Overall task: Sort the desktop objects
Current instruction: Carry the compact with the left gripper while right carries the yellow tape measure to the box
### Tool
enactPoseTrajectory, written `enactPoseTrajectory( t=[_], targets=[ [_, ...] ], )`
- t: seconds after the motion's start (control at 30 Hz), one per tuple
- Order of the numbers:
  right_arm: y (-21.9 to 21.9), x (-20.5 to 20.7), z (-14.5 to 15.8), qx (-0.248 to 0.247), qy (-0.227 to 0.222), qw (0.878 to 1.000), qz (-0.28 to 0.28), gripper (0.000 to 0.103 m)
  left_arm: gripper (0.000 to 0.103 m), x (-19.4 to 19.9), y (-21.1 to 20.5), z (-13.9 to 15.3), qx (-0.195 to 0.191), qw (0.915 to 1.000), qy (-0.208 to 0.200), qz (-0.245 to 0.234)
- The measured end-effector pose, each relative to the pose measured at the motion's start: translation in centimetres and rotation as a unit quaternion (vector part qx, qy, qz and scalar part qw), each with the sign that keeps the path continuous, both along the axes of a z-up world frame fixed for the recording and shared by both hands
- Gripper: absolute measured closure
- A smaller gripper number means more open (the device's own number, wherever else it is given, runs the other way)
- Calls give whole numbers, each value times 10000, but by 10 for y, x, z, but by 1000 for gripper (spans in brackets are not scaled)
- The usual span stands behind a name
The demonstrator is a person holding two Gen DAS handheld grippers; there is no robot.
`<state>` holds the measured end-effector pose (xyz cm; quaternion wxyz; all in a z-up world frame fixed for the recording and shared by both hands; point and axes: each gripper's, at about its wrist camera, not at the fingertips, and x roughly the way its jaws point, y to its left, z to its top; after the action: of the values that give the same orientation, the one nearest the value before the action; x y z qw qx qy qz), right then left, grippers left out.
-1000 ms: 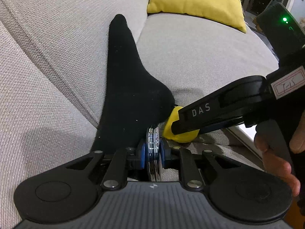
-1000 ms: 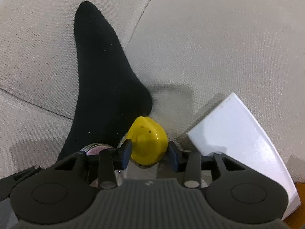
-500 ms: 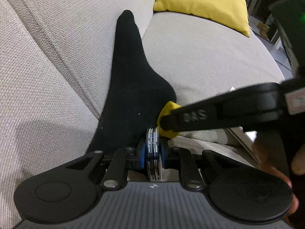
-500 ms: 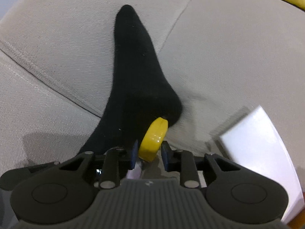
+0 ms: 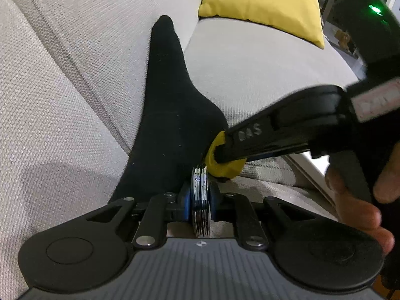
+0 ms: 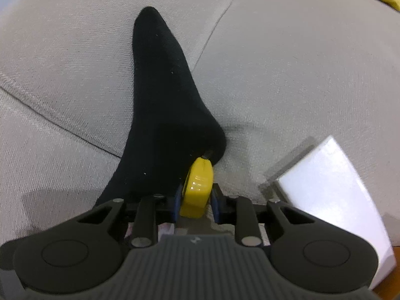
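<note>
A grey sofa (image 5: 262, 57) fills both views, a yellow cushion (image 5: 262, 2) at upper right of the left view. A black sock (image 5: 170, 115) lies down the centre, across the cushion seam. My right gripper (image 6: 195, 197) is clamped on a yellow disc (image 6: 197, 187) at lower centre, edge-on, I'd guess for carrying. My left gripper (image 5: 200, 200) pinches a stack of metal rings (image 5: 200, 200), just beside that disc.

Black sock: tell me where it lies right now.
The black sock lies lengthwise on the grey sofa, along the seam between cushions, its heel touching the yellow piece gripped by the right gripper.
</note>
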<state>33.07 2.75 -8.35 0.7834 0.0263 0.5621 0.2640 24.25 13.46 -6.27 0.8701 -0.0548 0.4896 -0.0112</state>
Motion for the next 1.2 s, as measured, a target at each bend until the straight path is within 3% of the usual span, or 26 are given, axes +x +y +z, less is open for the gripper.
enactPoseTrajectory(
  t=[0.27,0.43,0.6,0.73,0.9,1.03,1.2],
  targets=[
    [-51,-29,68,261,-625,9972,307,81,88,-16,5,11,-94,9994,-310,-103],
    [-129,-74,132,515,-1206,9907,356,81,88,-27,1,23,-457,9971,-542,-276],
    [-210,-119,170,551,-1715,9836,-20,81,88,-27,-21,51,-979,9899,-836,-586],
    [-264,-145,162,465,-1673,9838,-455,81,88,-44,-59,87,-1284,9791,-1146,-1084],
    [-309,-164,126,501,-1293,9859,-932,81,88,-68,-121,119,-1201,9671,-1269,-1850],
    [-316,-167,93,517,-1025,9862,-1190,81,88,-68,-181,113,-847,9632,-1077,-2314],
    [-337,-176,68,618,-717,9869,-1310,81,88,-56,-234,90,-381,9683,-612,-2393]
  ],
)
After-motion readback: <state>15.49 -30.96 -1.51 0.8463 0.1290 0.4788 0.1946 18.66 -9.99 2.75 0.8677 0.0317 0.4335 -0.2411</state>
